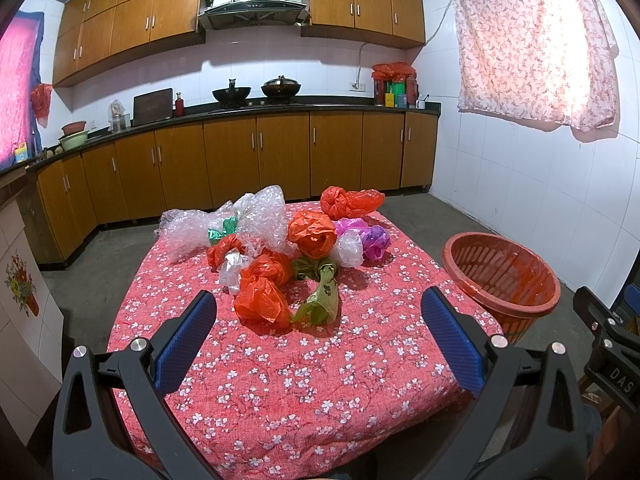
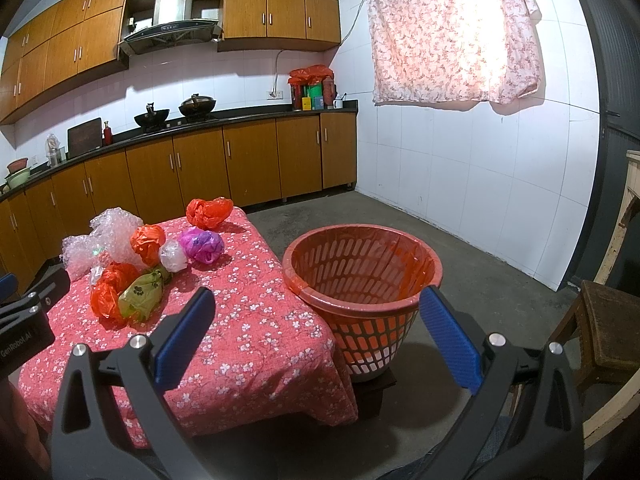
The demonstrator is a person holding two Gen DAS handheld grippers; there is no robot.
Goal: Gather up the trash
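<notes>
Both the left gripper (image 1: 319,312) and right gripper (image 2: 316,312) are wide open, holding nothing. Pinch the near orange bag (image 1: 262,300) first, then drop it into the probably empty basket (image 2: 430,280).

Brown cabinets (image 1: 256,156) run along the far wall under a dark bench (image 1: 280,109), with more cabinets hung above. A steel hood (image 1: 254,8) hangs over two black woks (image 1: 232,94) side by side on the stove. Left of them a red bottle (image 1: 179,105) stands just beside a dark board (image 1: 153,106) leaning on the tiles. Stacked basins (image 1: 74,136) sit at the left end; tins under a red bag (image 1: 394,84) crowd the right corner. A floral curtain (image 1: 536,44) covers the window. A wooden stool (image 2: 608,320) stands on the concrete floor (image 2: 460,248).
</notes>
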